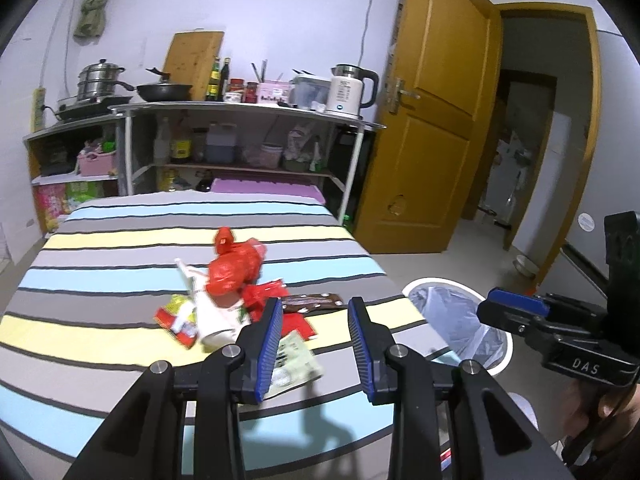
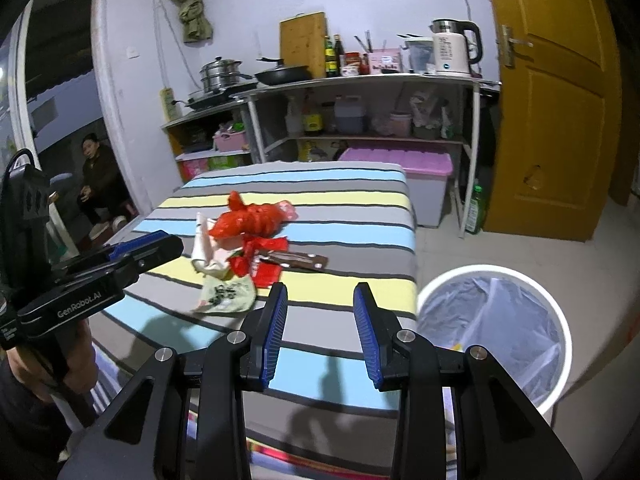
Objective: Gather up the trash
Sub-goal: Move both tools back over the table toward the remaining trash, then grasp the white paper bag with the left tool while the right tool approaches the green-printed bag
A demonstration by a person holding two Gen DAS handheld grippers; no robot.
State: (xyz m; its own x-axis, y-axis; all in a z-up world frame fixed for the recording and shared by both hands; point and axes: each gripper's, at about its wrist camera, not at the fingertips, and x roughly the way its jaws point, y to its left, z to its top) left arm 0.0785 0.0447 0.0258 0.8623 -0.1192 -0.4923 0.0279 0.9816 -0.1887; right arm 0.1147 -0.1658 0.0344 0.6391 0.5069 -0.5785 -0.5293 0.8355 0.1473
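Approaching the trash pile (image 1: 236, 300) on the striped bed (image 1: 120, 248) with nothing held yet, both tools spread and empty. Best taken one piece at a time: start with the nearest loose item, the pale green wrapper (image 2: 228, 294) at the front edge of the heap, pinch it by a raised edge rather than pressing flat into the bedding, then carry it to the lined white bin (image 2: 496, 320) on the floor just beside the bed's corner. Leave the crumpled red bag (image 1: 234, 268), white paper cup (image 1: 214, 320) and dark brown wrapper (image 1: 310, 303) for later passes, judging by their spot farther in. Left gripper (image 1: 314, 344) angled downward over the near part of the bed, jaws parted, pile just ahead of its left finger. Right gripper (image 2: 320, 332) likewise tilted down, jaws parted, nothing between them, aimed between the heap and the bin. Risk, likely: snagging bed fabric along with thin wrappers.
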